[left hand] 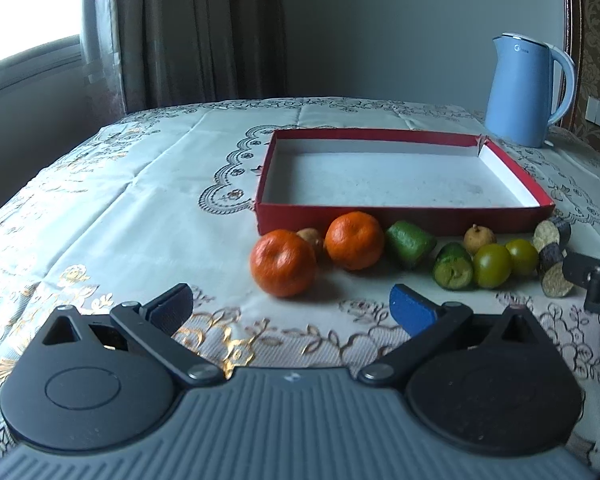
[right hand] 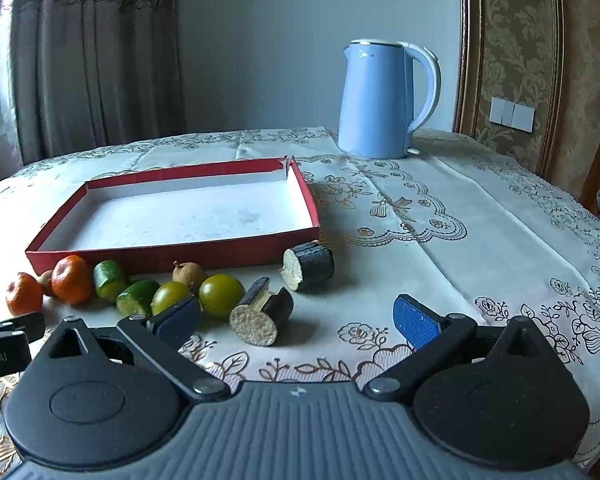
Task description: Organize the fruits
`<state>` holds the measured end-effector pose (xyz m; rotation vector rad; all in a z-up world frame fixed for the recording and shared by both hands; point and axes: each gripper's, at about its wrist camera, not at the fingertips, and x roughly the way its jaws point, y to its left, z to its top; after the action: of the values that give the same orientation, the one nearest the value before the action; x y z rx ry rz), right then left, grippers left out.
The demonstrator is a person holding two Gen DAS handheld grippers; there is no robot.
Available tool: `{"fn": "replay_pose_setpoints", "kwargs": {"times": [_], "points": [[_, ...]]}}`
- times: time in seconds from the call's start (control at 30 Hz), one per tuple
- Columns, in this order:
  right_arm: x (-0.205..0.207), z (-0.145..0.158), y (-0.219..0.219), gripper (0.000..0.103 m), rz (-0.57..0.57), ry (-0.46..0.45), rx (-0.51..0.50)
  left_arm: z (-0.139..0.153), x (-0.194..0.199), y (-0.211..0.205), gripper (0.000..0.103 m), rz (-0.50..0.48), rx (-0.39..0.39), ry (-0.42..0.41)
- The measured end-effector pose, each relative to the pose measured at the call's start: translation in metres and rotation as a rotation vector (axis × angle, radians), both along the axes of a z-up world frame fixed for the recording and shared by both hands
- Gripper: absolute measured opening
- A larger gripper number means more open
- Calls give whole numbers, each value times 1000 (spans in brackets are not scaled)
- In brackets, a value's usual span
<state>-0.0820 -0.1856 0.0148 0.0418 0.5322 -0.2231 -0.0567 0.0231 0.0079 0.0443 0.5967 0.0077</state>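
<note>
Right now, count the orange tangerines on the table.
2. One tangerine lies at the left end of the fruit row; the other tangerine sits just right of it, against the red box. None appear hidden.

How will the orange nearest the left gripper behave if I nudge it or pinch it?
The nearer orange is round and sits free on the flat tablecloth, so a nudge would probably roll it. Its skin looks smooth and slightly glossy, so it might slip between the pads. It likely gives a little, so pinch gently.
</note>
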Motion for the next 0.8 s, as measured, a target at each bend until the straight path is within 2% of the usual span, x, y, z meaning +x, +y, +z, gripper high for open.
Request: {"fn": "replay_pose_setpoints", "kwargs": {"times": [0.37, 0.8], "points": [[-21, -10, 7, 103, 18, 19, -2, -8, -22, 2, 103, -15, -6, 4], [-27, -18, 13, 103, 34, 28, -6, -15, -26, 6, 103, -10, -15, 16]]}}
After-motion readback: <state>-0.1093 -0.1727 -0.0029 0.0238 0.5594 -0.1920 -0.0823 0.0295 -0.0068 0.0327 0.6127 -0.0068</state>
